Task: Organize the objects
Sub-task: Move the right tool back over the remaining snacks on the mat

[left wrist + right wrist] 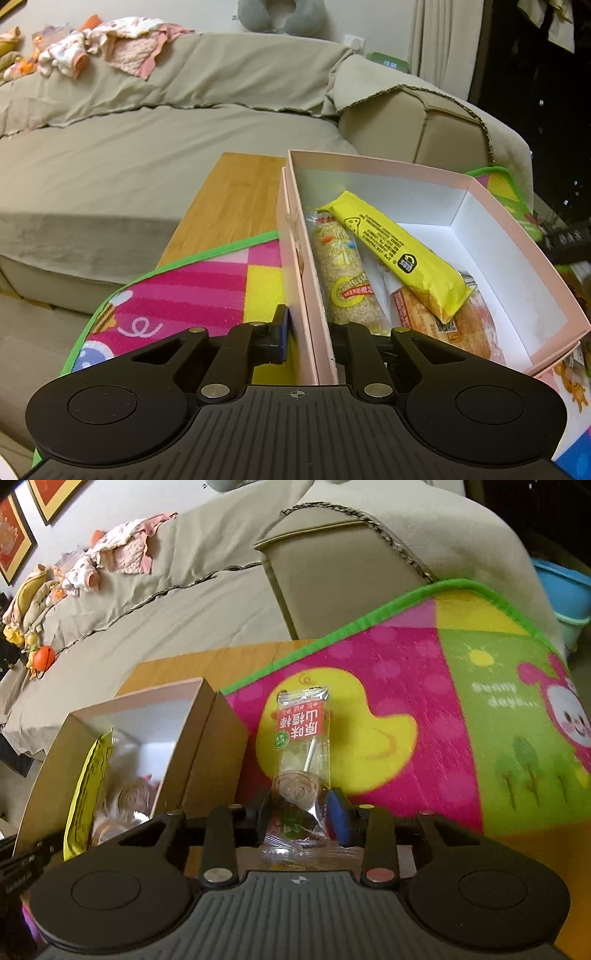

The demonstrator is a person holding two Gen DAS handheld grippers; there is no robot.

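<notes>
Sofa behind my table and mat. My left gripper clamps the box wall. My right gripper pinches the lollipop, stick pointing away.

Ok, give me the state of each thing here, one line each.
Box: open, snacks inside.
Yellow pack: lying on the other snacks in the box.
Lollipop: wrapped, between the right gripper fingers.
Left gripper: clamped on the box wall.

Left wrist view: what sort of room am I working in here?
Most likely a home living room. A sofa under a beige cover fills the background, baby clothes lie along its back, and a colourful children's play mat covers the low wooden table.
</notes>
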